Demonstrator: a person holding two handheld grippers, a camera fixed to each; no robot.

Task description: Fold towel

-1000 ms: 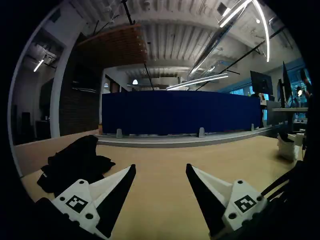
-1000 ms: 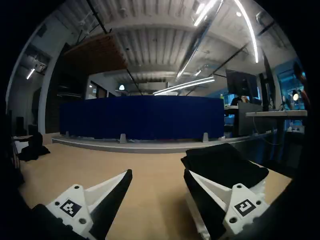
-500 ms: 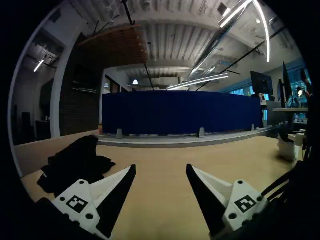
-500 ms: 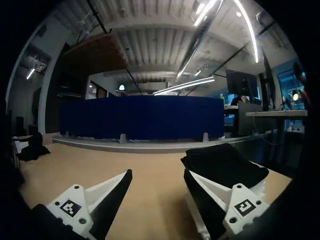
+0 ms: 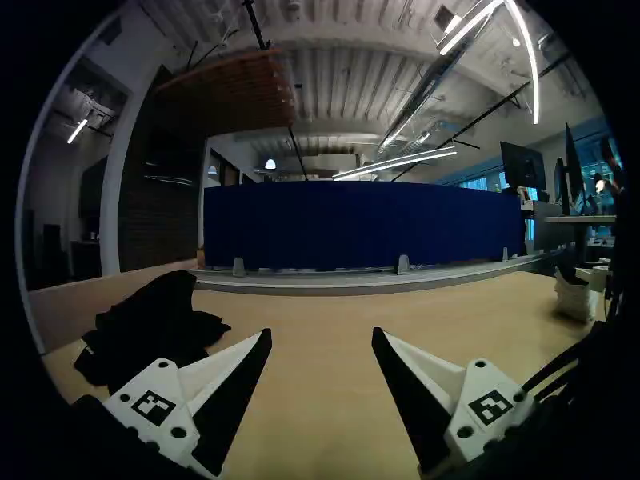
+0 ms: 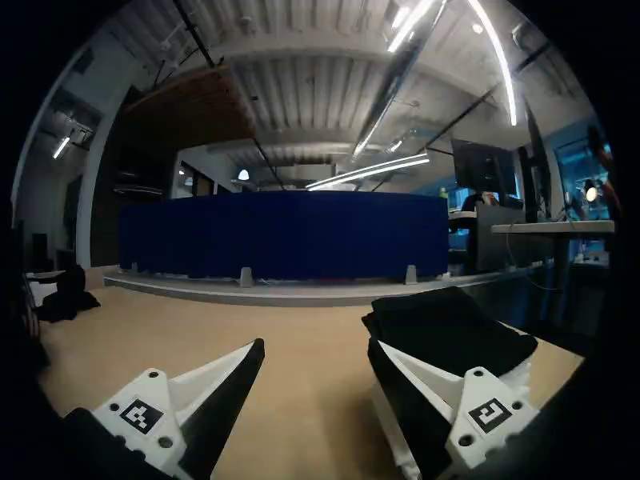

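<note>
Towel [image 5: 152, 324], black and crumpled, lies on the tan surface [image 5: 320, 312] left of my left tool [image 5: 321, 331], which is spread and empty. My right tool [image 6: 316, 342] is spread too, a folded black stack [image 6: 452, 328] beside its right finger.

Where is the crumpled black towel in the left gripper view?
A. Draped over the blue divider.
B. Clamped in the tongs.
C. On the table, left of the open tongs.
C: the towel lies loose on the table, off to the left of the left tongs, which stand open and hold nothing.
</note>
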